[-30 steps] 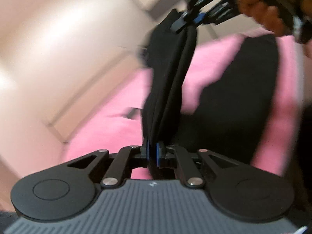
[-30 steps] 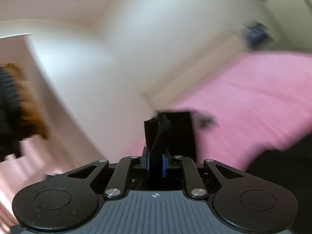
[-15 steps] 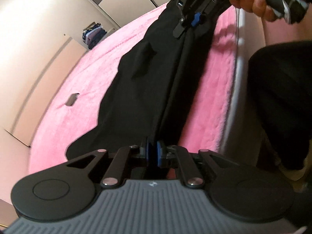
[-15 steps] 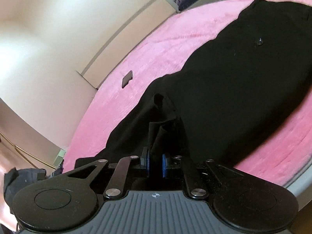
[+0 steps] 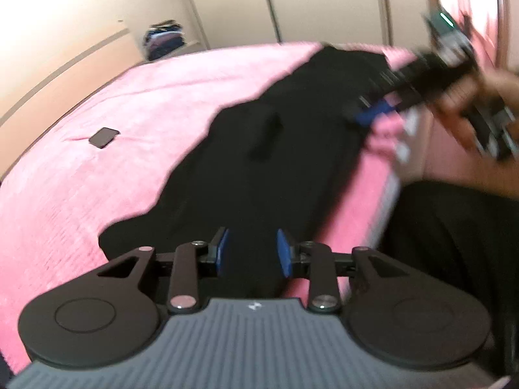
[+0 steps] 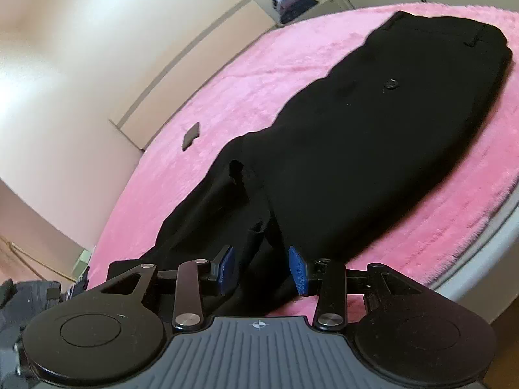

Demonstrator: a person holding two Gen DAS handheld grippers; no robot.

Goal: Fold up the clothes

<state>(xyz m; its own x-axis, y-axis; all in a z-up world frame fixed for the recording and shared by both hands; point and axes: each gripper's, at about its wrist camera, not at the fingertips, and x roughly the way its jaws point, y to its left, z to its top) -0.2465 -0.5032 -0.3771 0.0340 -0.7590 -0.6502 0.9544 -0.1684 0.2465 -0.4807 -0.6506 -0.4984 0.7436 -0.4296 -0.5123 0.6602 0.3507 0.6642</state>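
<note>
Black trousers (image 6: 373, 123) lie stretched out on the pink bed cover (image 6: 259, 74), waistband at the far right, a small button showing on the cloth. In the left wrist view the trousers (image 5: 269, 168) run from my fingers toward the far bed edge. My left gripper (image 5: 252, 253) is open, blue pads apart, just above the near leg end. My right gripper (image 6: 263, 270) is also open over the rumpled leg cloth. In the left wrist view the right gripper (image 5: 373, 113) shows blurred at the right, held in a hand.
A small dark flat object (image 6: 190, 136) lies on the cover left of the trousers. A stack of folded clothes (image 6: 292, 0) sits on a shelf beyond the bed. The bed's pale edge (image 6: 486, 227) runs at right. A person's dark-clothed leg (image 5: 454, 243) is close by.
Both grippers were shut on the trousers and have opened, letting the cloth drop flat on the bed. The right gripper has pulled back from the far end.
</note>
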